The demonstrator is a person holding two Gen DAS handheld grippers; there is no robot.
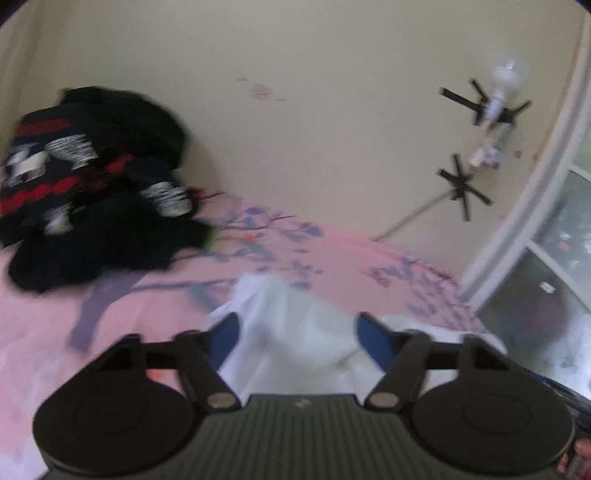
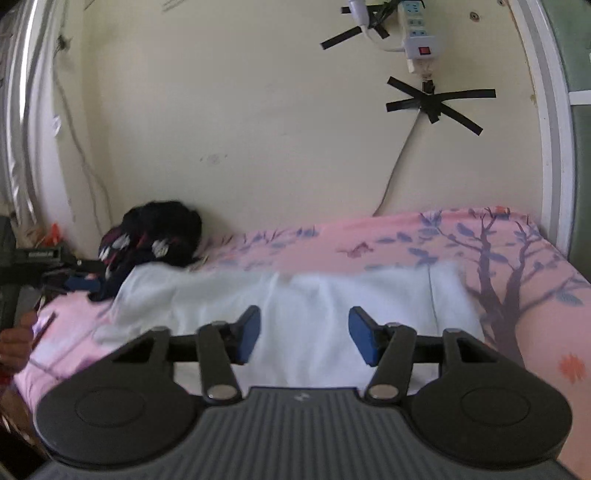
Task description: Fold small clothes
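A white garment [image 2: 295,310] lies spread across the pink flowered bedsheet [image 2: 517,258]. In the left wrist view the white garment [image 1: 295,332] is bunched up between the blue pads of my left gripper [image 1: 297,332], whose jaws stand wide apart around it. My right gripper [image 2: 304,332] is open just above the middle of the white garment, touching nothing. My left gripper [image 2: 79,282] also shows in the right wrist view at the garment's left end. The left wrist view is blurred.
A heap of dark clothes with red and white stripes [image 1: 88,184] lies against the cream wall at the back left, also in the right wrist view [image 2: 155,236]. A power strip [image 2: 417,33] and taped cable hang on the wall. A window frame [image 1: 535,206] stands at right.
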